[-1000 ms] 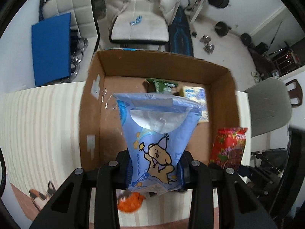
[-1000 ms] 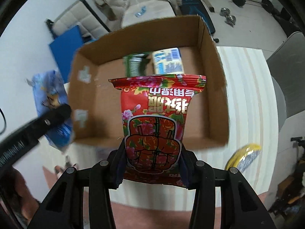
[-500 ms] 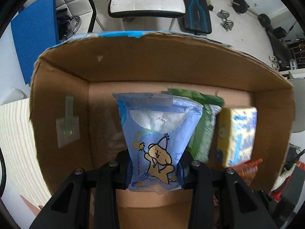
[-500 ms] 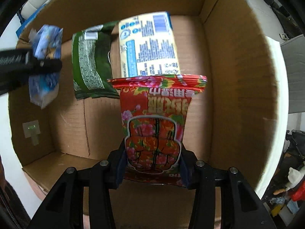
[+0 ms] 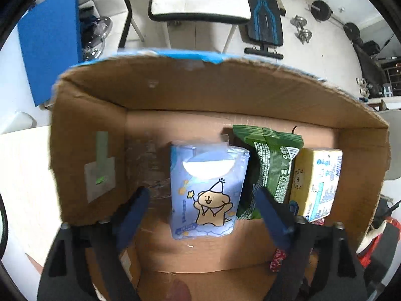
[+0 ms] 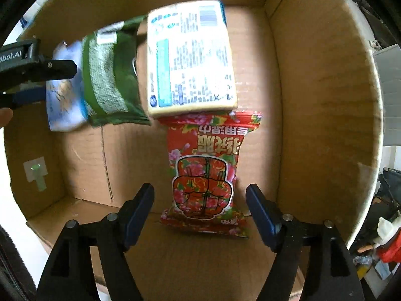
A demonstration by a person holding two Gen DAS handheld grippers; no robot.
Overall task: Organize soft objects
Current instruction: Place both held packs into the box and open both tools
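Both grippers hang inside the cardboard box with jaws spread wide, gripping nothing. The blue pack lies on the box floor between the left gripper's fingers, clear of both, just left of the green pack and yellow pack. The red pack lies flat between the right gripper's fingers, untouched, its far edge touching the yellow pack.

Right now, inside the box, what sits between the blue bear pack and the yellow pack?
The green pack stands between the blue bear pack and the yellow pack, pressed against both. The left wrist view shows it best.
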